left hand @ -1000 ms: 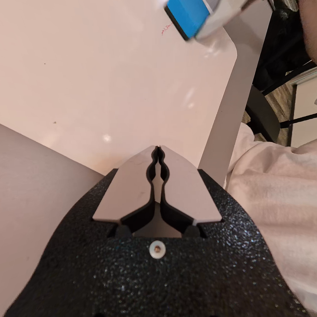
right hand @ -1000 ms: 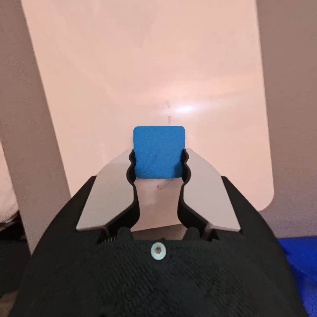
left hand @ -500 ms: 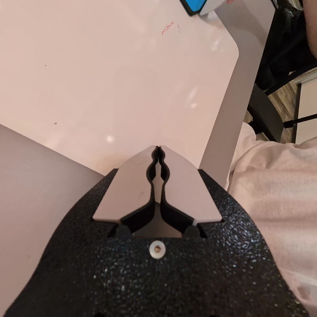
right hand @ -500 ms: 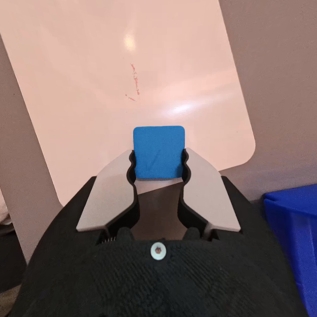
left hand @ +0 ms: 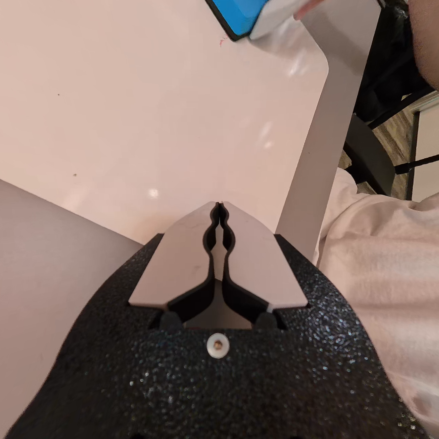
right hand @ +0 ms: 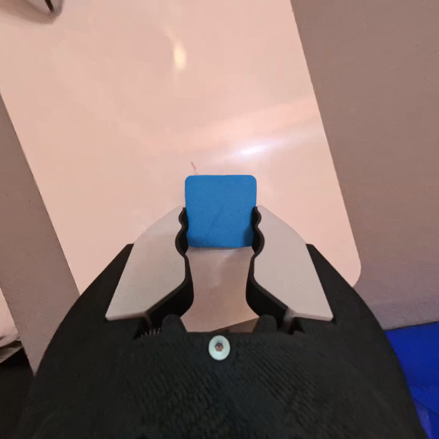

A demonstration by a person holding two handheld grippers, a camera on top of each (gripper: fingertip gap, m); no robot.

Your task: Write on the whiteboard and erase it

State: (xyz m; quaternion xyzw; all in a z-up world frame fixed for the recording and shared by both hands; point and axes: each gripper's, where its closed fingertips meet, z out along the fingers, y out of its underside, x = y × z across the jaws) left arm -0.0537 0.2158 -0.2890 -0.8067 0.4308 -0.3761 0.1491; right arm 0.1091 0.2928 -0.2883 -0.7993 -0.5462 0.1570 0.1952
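Observation:
A white whiteboard (left hand: 142, 107) lies flat on a grey table (left hand: 42, 249); it also shows in the right wrist view (right hand: 142, 118). My right gripper (right hand: 219, 215) is shut on a blue eraser (right hand: 219, 211) low over the board. A faint red mark (right hand: 193, 166) shows just beyond the eraser. In the left wrist view the eraser (left hand: 237, 16) and the right gripper's grey finger (left hand: 268, 21) sit at the top edge, next to a red trace (left hand: 221, 43). My left gripper (left hand: 219, 204) is shut and empty, over the board's near edge.
A blue bin (right hand: 418, 356) stands at the right of the table. A person's pale sleeve (left hand: 368, 273) fills the right of the left wrist view. A black chair (left hand: 365, 152) stands beyond the table's right edge. Tip to tip, the grippers are about 20 centimeters apart.
The right gripper has swept the eraser back over the red marks, so most of them are now covered or wiped. The left gripper has stayed still.

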